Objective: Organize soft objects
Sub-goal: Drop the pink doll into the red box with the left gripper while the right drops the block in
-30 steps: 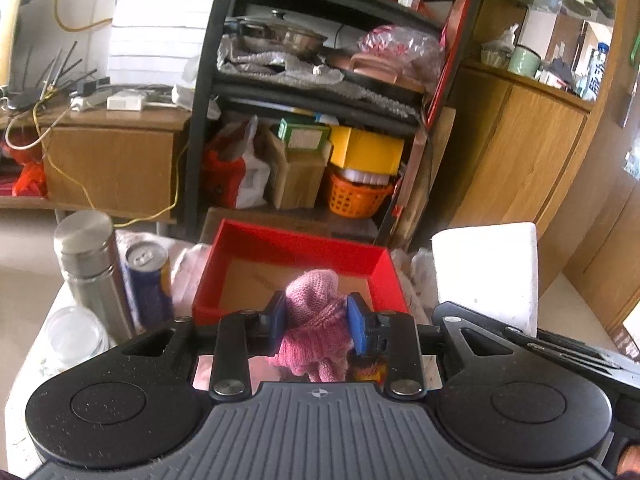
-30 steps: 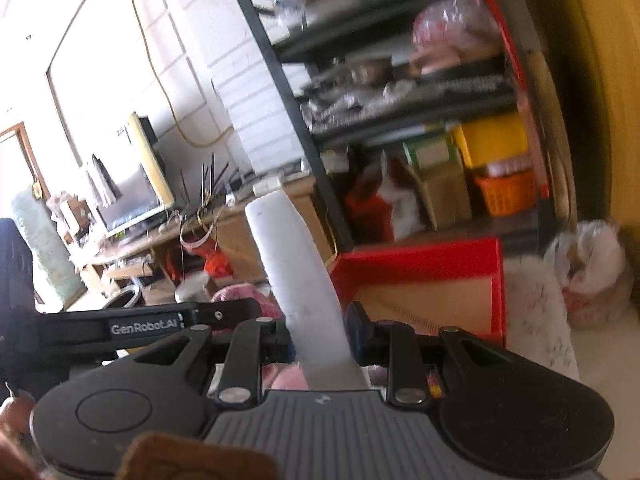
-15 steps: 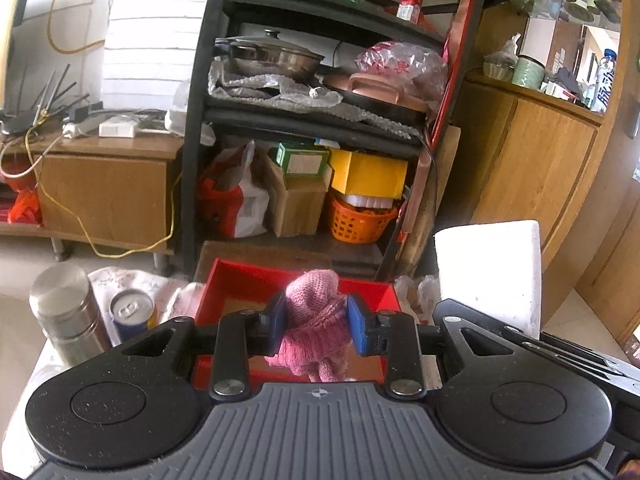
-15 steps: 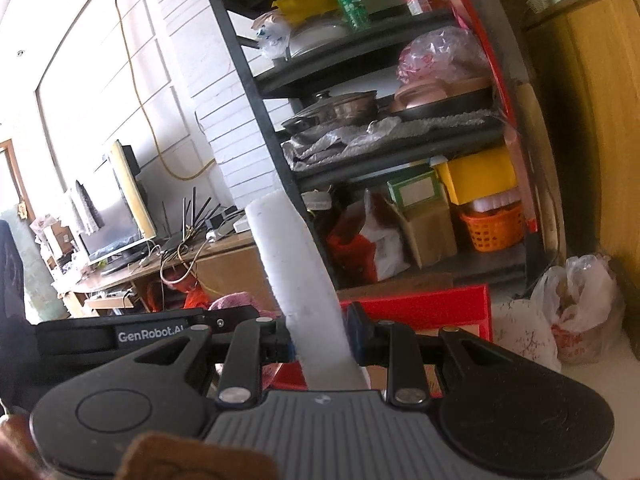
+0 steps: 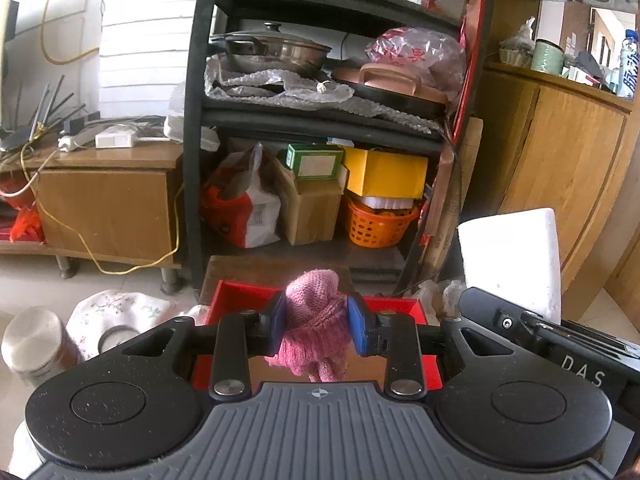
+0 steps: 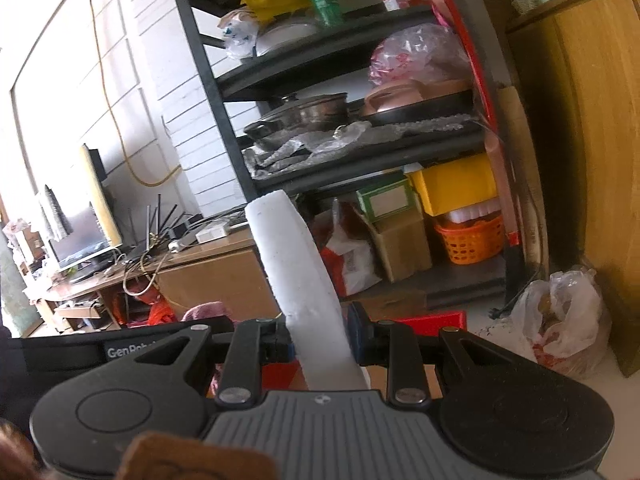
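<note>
My left gripper (image 5: 316, 326) is shut on a pink knitted item (image 5: 314, 320), which bulges above the blue pads and dangles below them over the open red box (image 5: 240, 292). In the right wrist view my right gripper (image 6: 320, 340) is shut on a white foam slab (image 6: 296, 276) that stands up edge-on between the pads. That same foam slab (image 5: 510, 256) shows broadside at the right of the left wrist view, above the other gripper's black body. A corner of the red box (image 6: 436, 318) and the pink item (image 6: 204, 312) peek out behind the right gripper.
A black shelf rack (image 5: 192, 128) with pots, boxes and an orange basket (image 5: 378, 224) stands ahead, between a low wooden bench (image 5: 104, 192) and a wooden cabinet (image 5: 560, 168). A steel flask (image 5: 32, 344) stands on the floral cloth (image 5: 120, 308). A plastic bag (image 6: 560, 320) lies on the floor.
Both grippers have drawn back from the red box, which now shows smaller and lower in both views. The flask and can have slid to the lower left. Both grips are unchanged.
</note>
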Available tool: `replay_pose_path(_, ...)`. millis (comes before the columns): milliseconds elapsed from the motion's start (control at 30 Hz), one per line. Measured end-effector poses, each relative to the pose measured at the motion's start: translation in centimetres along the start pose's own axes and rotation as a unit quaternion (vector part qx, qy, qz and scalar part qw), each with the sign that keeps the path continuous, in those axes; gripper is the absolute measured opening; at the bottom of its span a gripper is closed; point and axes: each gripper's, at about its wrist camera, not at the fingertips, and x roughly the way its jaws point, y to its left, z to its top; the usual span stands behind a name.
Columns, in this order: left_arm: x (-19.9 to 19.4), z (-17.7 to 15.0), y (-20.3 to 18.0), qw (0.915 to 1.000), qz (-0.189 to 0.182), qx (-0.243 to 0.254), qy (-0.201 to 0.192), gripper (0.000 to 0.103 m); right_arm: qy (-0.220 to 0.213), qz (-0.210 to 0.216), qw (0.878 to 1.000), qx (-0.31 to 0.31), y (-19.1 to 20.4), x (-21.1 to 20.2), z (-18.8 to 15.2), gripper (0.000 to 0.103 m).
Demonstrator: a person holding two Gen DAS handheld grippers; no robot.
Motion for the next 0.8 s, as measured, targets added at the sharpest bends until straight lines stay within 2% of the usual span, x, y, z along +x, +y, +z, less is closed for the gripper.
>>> replay_pose_path(433,5.3,-0.3,0.9,0.9992,0.027,0.007,0.030,0.033,0.031,-0.032,0.999,-0.009,-2.1,5.4,-0.4,0.000)
replay_pose_path(633,6.8,-1.0,1.5,0.9980,0.040,0.007,0.048,0.037,0.059,-0.038,0.997,-0.019,-2.6,7.6,-1.3,0.000)
replay_pose_path(700,6.9,-1.1,1.6,0.9979,0.038,0.012,0.050,0.052,0.062,-0.042,0.997,-0.021,-2.7,8.1,-1.5,0.001)
replay_pose_path(800,6.6,-1.1,1.3,0.9977,0.051,0.023,0.039,0.057,0.067,-0.049,0.996,-0.021,-2.8,8.4,-1.6,0.009)
